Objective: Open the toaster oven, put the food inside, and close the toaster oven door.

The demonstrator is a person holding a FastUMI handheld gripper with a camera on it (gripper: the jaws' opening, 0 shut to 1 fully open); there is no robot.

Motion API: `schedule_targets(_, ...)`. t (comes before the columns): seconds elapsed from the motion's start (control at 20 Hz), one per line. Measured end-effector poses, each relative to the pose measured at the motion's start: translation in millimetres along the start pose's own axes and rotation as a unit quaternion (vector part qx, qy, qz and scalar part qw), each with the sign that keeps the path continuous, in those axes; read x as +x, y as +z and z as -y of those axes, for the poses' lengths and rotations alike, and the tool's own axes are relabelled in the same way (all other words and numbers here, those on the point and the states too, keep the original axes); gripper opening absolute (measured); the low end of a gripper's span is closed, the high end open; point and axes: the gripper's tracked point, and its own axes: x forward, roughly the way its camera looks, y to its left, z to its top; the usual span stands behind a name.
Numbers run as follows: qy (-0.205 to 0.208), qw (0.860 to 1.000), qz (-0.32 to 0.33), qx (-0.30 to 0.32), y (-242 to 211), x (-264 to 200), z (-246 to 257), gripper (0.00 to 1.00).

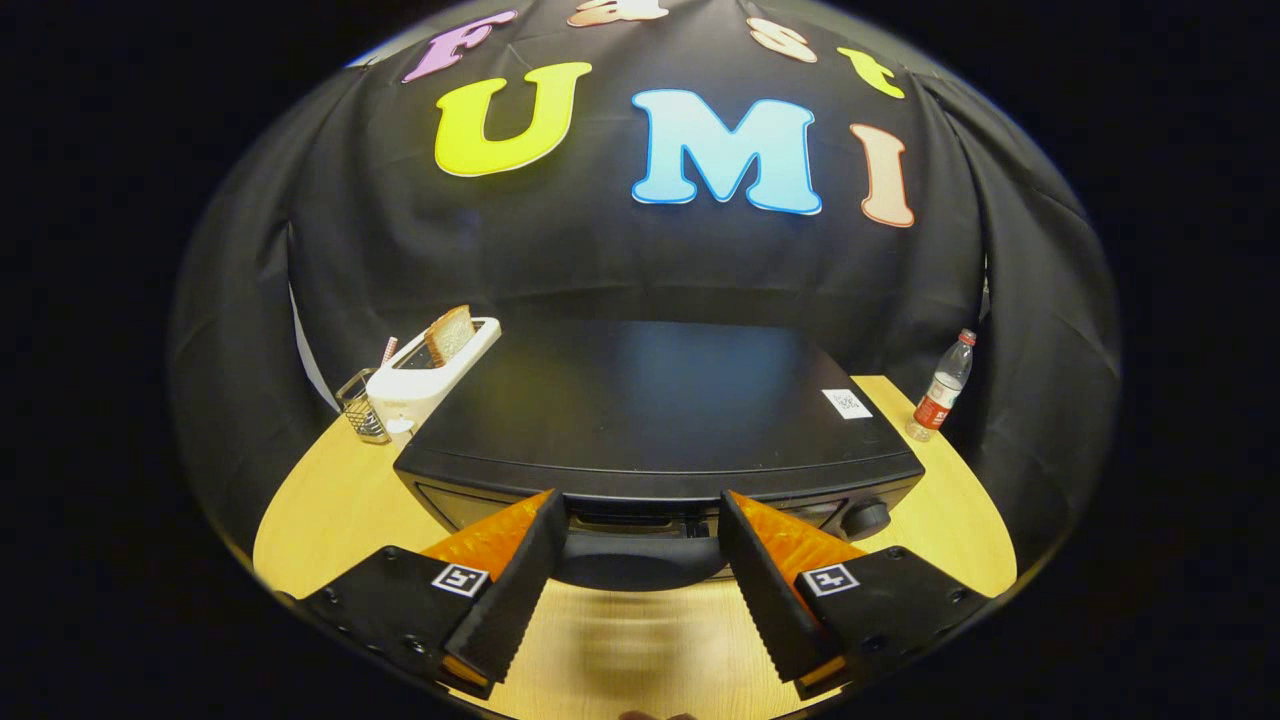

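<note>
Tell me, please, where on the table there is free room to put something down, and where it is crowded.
Bare table lies left of the toaster oven, and more between the oven and the water bottle. The far-left corner is crowded: white toaster and wire basket. The open gripper stands at the door handle, fingers either side.

A light wooden table (330,520) spreads under my fingers. On it, straight ahead, sits the black toaster oven (650,420). At the far left stands a white toaster (425,375) with a bread slice (450,333) in its slot, a small wire basket (360,408) beside it. Far right stands a plastic bottle (942,388).
</note>
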Motion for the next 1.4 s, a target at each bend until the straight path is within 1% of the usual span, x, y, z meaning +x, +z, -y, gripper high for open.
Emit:
schedule_targets(0.25, -0.001, 1.000, -0.002, 0.001, -11.6, -12.6, 0.4, 0.98)
schedule_targets(0.5, 0.004, 1.000, -0.016, 0.015, -38.9, -30.1, 0.7, 0.98)
schedule_targets(0.65, 0.000, 1.000, -0.024, 0.001, -54.0, -40.8, -2.1, 0.97)
schedule_targets(0.8, 0.001, 0.999, -0.040, 0.000, -73.5, -49.0, -1.8, 0.98)
schedule_targets(1.0, 0.004, 0.996, -0.091, -0.014, -113.2, -59.9, -4.2, 0.98)
schedule_targets(1.2, 0.028, 0.985, -0.168, -0.012, -163.3, -52.1, -3.9, 0.98)
schedule_targets(1.4, 0.028, 0.979, -0.201, -0.020, -184.9, -54.6, 9.9, 0.98)
